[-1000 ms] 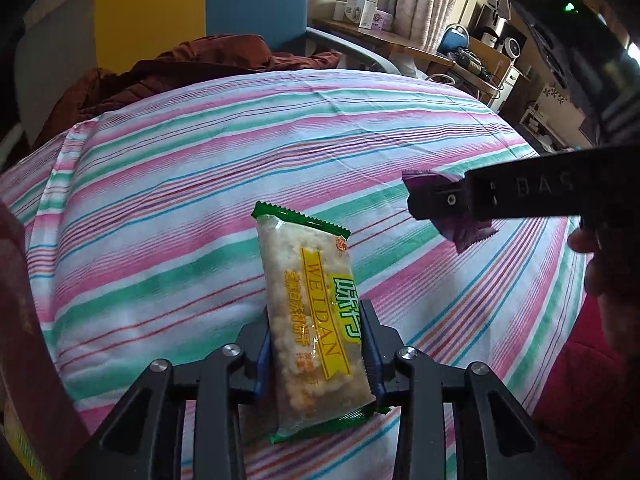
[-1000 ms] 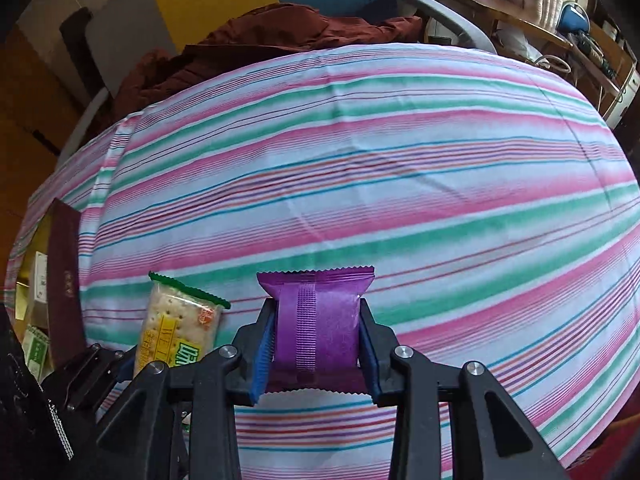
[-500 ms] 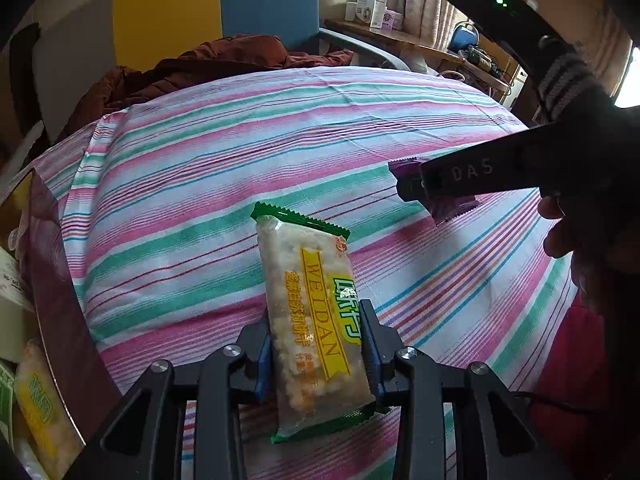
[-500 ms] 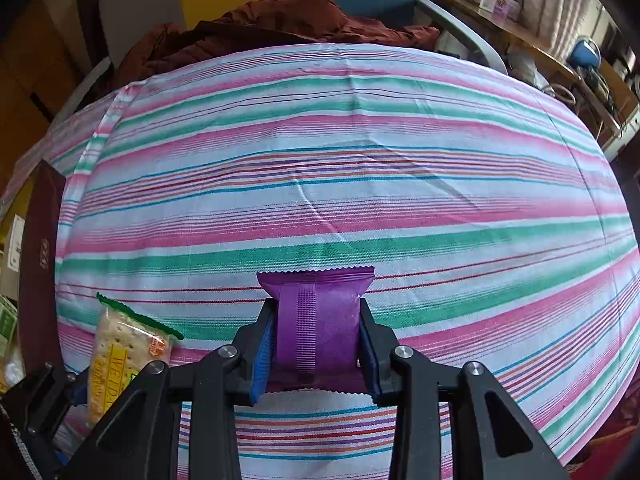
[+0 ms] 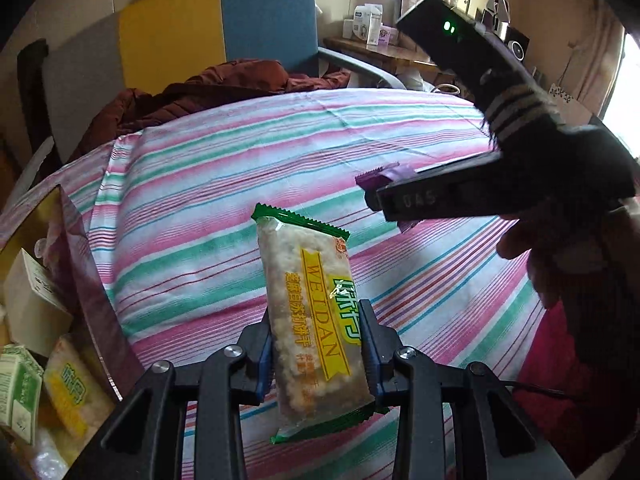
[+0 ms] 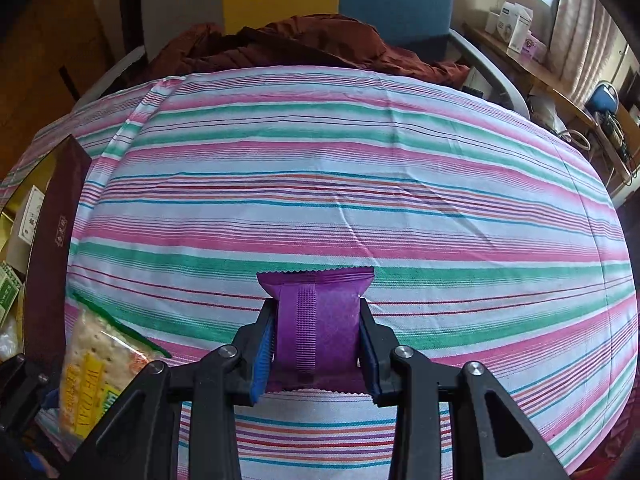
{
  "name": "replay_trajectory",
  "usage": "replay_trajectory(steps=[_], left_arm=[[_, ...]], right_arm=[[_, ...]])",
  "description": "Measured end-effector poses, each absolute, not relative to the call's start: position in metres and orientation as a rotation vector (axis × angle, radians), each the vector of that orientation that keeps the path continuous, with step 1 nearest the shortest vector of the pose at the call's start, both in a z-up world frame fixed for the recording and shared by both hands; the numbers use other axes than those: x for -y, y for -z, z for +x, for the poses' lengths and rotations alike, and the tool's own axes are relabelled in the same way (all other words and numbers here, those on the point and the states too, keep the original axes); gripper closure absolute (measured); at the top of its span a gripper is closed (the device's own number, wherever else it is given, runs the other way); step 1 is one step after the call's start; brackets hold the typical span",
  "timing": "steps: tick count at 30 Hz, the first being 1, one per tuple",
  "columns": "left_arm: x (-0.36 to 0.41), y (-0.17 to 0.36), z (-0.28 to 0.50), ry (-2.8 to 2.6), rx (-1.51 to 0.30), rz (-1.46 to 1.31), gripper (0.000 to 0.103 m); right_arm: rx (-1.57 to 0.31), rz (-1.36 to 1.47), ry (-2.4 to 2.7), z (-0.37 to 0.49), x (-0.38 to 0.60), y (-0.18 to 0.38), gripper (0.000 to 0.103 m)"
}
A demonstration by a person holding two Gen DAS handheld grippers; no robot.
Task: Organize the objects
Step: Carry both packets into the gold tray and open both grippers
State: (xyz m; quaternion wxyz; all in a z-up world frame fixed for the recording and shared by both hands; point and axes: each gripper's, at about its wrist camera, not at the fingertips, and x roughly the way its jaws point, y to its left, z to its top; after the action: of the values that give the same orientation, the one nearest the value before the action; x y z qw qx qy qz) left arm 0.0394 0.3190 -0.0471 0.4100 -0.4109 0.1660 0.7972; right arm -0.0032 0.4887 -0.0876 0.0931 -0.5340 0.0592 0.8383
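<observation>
Mid-task: left gripper has its jaws clamped on the green-edged clear cracker packet with the yellow label, right gripper has its jaws clamped on the purple foil snack packet, both held above the counter's pink-and-green striped cloth. Neither is stowed yet; likely destination is the dark-walled open box at far left, already holding cartons and a packet. The box wall and the right gripper alongside look like the main obstacles.

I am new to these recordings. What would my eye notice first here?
Each gripper is shut on a snack above the striped cloth: the left gripper holds a green-edged cracker packet, the right gripper a purple packet. At far left stands an open box of snacks.
</observation>
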Motion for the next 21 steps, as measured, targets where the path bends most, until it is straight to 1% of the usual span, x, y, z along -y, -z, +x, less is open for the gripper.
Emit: replay_trajectory(steps=[12, 21], left_arm=[[-0.284, 0.002, 0.041, -2.097, -0.347, -0.938, 0.067], [-0.248, -0.016, 0.031, -2.167, -0.285, -0.917, 0.067]], right_arm=[[-0.133, -1.571, -2.519, -0.001, -0.482, 0.086, 0.067], [-0.111, -1.568, -2.499, 0.000, -0.481, 0.087, 0.067]])
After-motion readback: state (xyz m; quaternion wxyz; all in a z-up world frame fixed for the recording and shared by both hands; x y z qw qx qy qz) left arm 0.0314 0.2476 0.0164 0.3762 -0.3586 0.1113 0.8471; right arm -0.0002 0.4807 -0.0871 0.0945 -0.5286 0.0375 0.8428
